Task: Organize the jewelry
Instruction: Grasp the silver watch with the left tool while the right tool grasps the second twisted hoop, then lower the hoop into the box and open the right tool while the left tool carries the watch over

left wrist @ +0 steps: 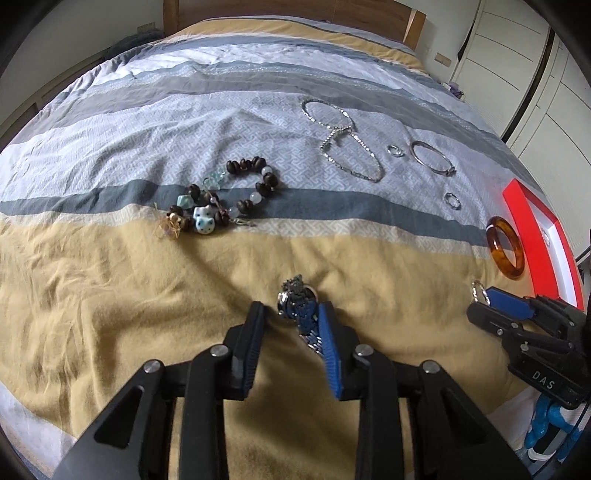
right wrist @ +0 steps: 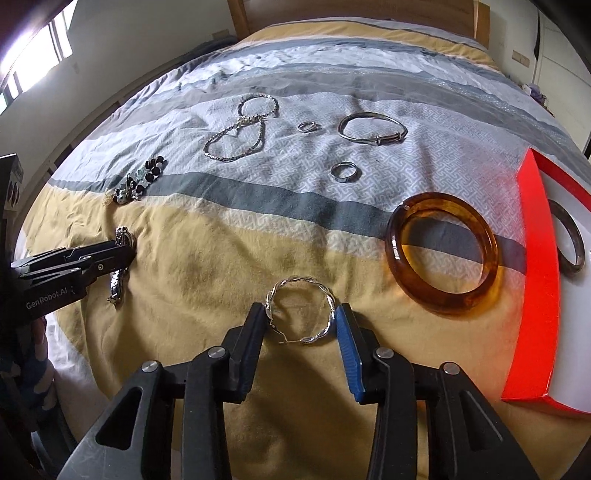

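Jewelry lies spread on a striped bedspread. My left gripper (left wrist: 291, 314) is open around a metal link watch band (left wrist: 301, 306) on the tan stripe; the band touches the right, blue-padded finger. The band also shows in the right wrist view (right wrist: 120, 266). My right gripper (right wrist: 301, 317) is open around a twisted silver hoop (right wrist: 301, 312), both fingers at its sides. An amber bangle (right wrist: 443, 254) lies just right of it, beside a red tray (right wrist: 535, 280) holding a dark bangle (right wrist: 570, 240).
Further back lie a dark bead bracelet (left wrist: 221, 195), a silver chain necklace (left wrist: 343, 140), a thin silver bangle (right wrist: 373, 129) and two small rings (right wrist: 345, 171) (right wrist: 306, 126). A wooden headboard (left wrist: 288, 14) stands beyond, wardrobe doors (left wrist: 535, 74) at right.
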Motion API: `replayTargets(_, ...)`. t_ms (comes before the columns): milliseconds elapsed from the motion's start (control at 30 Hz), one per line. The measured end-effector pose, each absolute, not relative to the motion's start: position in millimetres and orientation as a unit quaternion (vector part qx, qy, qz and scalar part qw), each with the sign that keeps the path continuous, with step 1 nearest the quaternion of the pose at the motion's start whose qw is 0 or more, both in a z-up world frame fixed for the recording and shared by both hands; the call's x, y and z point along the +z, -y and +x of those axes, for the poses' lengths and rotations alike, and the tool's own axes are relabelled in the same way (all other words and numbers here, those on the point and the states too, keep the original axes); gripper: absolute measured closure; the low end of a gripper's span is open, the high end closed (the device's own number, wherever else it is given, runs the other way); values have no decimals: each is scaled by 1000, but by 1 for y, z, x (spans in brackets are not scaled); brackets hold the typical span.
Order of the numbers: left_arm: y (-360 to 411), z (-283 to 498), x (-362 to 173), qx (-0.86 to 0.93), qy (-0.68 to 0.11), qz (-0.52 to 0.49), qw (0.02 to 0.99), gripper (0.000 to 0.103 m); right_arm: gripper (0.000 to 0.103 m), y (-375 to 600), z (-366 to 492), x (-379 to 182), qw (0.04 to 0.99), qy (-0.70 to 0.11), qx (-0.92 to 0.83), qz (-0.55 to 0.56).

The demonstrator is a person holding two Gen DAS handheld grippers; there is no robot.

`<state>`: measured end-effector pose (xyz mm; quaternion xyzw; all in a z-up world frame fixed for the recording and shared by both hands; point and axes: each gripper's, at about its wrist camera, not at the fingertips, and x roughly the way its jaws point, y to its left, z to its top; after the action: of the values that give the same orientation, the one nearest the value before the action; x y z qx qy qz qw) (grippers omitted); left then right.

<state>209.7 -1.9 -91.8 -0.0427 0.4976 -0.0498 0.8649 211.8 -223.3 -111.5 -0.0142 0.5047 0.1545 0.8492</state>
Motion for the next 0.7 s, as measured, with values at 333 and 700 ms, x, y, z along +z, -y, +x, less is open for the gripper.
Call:
replayTargets(333, 1, 197, -74, -53, -488, -50, 870, 93, 65, 230, 197, -92, 859, -485, 162, 5)
replayTargets(700, 14, 160, -21, -79, -446, -46, 890, 94, 65, 237, 155, -36, 882, -444, 159, 14)
